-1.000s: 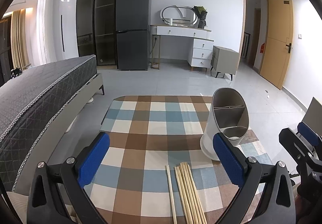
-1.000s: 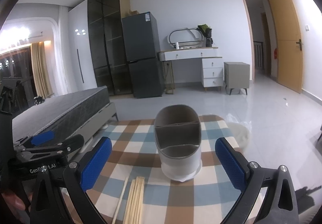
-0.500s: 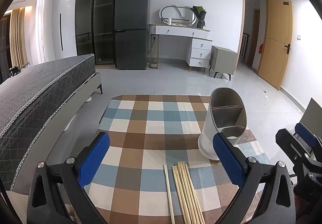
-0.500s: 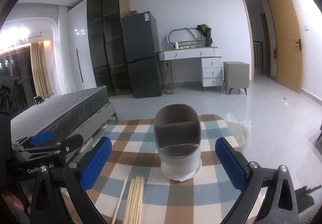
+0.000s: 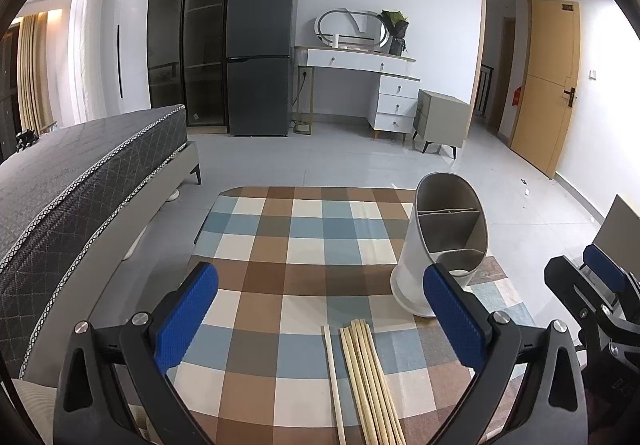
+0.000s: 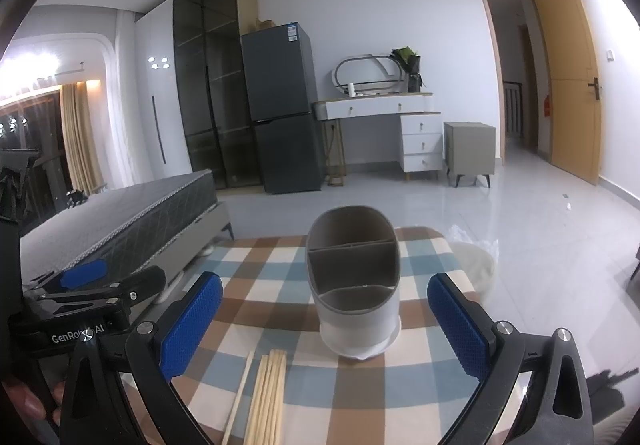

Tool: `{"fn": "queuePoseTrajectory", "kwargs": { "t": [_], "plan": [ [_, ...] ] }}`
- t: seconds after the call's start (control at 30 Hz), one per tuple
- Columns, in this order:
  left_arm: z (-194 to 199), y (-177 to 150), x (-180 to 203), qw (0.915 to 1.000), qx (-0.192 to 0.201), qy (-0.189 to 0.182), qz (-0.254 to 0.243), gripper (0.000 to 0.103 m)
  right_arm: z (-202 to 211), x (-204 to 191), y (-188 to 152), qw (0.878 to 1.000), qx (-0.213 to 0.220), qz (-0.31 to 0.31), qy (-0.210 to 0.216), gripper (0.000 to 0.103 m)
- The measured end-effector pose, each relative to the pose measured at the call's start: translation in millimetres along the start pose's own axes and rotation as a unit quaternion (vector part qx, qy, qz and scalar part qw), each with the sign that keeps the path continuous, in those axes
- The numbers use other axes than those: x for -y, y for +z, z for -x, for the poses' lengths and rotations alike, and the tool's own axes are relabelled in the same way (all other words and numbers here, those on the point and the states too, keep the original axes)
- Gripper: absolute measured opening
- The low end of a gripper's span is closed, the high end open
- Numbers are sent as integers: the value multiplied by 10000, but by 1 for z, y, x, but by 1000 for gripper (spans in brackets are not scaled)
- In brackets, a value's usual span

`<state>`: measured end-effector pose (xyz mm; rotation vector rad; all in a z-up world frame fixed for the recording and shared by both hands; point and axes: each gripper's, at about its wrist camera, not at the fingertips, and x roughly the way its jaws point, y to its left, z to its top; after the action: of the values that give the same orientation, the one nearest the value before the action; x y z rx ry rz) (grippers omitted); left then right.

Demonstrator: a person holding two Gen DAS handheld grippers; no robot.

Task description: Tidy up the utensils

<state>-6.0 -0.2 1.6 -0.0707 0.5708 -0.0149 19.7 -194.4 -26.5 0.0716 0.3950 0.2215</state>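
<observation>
Pale wooden chopsticks (image 5: 370, 381) lie loose in a bundle on the checked-cloth bench (image 5: 304, 245), just in front of the empty grey-and-white divided utensil holder (image 6: 354, 281); nothing is sorted yet, and both the left claw (image 5: 320, 319) and right claw (image 6: 324, 325) gape wide, holding nothing

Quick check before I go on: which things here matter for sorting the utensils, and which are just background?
For the job: chopsticks, lying loose on the checked tablecloth; the divided utensil holder, empty as far as visible.

Background: bed, fridge, dressing table, bedside cabinet, door.
</observation>
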Motion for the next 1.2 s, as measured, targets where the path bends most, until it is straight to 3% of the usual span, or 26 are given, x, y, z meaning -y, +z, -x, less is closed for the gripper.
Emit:
{"fn": "queuePoseTrajectory", "kwargs": {
  "t": [0.37, 0.7, 0.8, 0.97, 1.1, 1.2],
  "plan": [
    [1, -1, 0, 10000, -15, -16, 5, 100, 0, 0, -1, 10000, -25, 15, -13, 103],
    [-10, -2, -6, 9993, -307, -126, 145, 100, -5, 0, -2, 9999, -167, -14, -25, 103],
    [-20, -4, -11, 9982, -536, -148, 242, 100, -12, 0, -2, 9995, -318, -8, -84, 103],
    [-49, -14, -20, 9936, -1073, 137, 332, 100, -26, 1, -4, 9990, -433, 12, -85, 103],
    [-84, -31, -27, 9830, -1759, 344, 394, 100, -42, 5, -7, 9983, -575, -12, -42, 103],
    [-114, -48, -30, 9705, -2335, 367, 477, 100, -53, 8, -8, 9979, -650, -5, -54, 103]
  ]
}}
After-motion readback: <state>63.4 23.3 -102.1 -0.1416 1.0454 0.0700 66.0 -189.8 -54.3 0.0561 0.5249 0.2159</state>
